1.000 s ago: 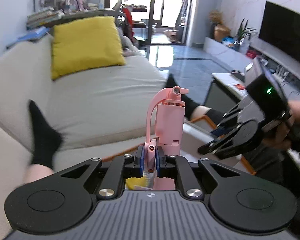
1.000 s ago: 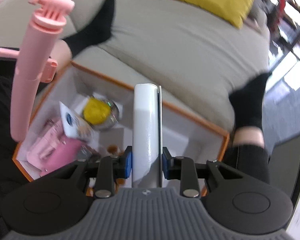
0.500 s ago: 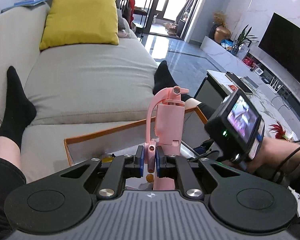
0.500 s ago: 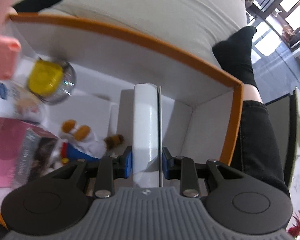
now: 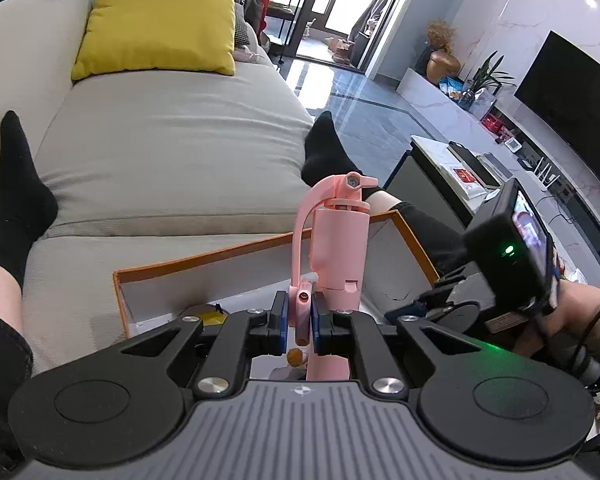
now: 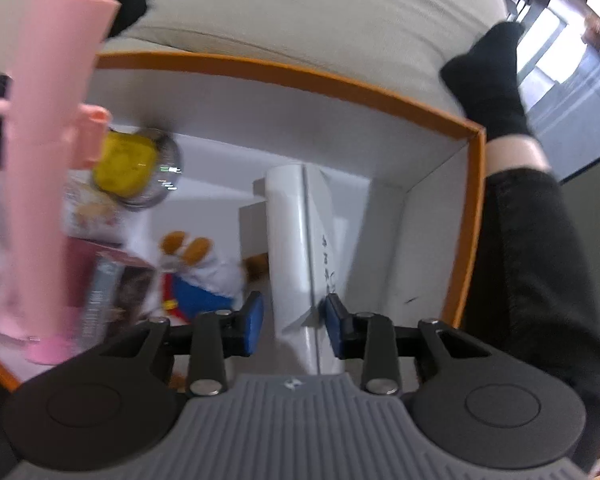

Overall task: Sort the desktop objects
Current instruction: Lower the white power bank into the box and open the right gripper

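My left gripper (image 5: 299, 322) is shut on a pink selfie stick (image 5: 340, 240), held upright over an orange-rimmed white box (image 5: 220, 258). The stick also shows at the left of the right wrist view (image 6: 56, 152). My right gripper (image 6: 294, 326) is open inside the box (image 6: 470, 216). A white flat device (image 6: 290, 240) stands between its parted pads, which no longer press it. In the box lie a yellow-lidded round tin (image 6: 134, 168), a plush toy (image 6: 192, 276) and a pink packet (image 6: 96, 292).
The box rests by a beige sofa (image 5: 160, 152) with a yellow cushion (image 5: 156, 24). The person's legs in black socks (image 5: 16, 196) flank it. A low table (image 5: 460, 168) and TV (image 5: 572, 92) stand at the right.
My right gripper has opened and released the white device inside the box. The left gripper has lowered a little toward the box with the pink stick.
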`<act>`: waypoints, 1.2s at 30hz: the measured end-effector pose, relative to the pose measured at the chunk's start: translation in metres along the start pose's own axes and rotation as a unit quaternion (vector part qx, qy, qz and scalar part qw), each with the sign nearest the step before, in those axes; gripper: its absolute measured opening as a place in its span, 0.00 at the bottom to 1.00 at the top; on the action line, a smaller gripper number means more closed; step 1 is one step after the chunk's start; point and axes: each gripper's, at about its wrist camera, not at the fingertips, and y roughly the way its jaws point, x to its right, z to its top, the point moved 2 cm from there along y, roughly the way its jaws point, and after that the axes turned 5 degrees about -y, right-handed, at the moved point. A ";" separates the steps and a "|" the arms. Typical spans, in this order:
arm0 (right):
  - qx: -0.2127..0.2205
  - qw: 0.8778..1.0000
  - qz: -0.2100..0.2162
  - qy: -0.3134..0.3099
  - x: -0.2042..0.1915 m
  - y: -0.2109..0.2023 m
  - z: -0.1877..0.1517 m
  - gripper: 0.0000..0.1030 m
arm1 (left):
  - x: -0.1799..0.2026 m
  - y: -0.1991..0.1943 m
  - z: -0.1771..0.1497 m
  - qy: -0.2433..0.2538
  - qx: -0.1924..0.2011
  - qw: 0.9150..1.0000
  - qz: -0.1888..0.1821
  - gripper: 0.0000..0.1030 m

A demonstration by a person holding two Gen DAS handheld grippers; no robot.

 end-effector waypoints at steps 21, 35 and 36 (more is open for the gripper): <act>0.036 0.998 -0.043 -0.007 -0.006 0.040 0.035 0.49 | 0.001 0.004 0.003 -0.040 -0.006 0.999 -0.006 0.12; 0.061 0.987 -0.069 -0.130 -0.009 0.025 0.004 0.37 | 0.003 0.027 -0.002 -0.081 -0.035 0.996 -0.022 0.12; 0.067 0.985 -0.061 -0.148 -0.010 0.023 -0.001 0.34 | 0.003 0.028 -0.002 -0.083 -0.036 0.996 -0.021 0.12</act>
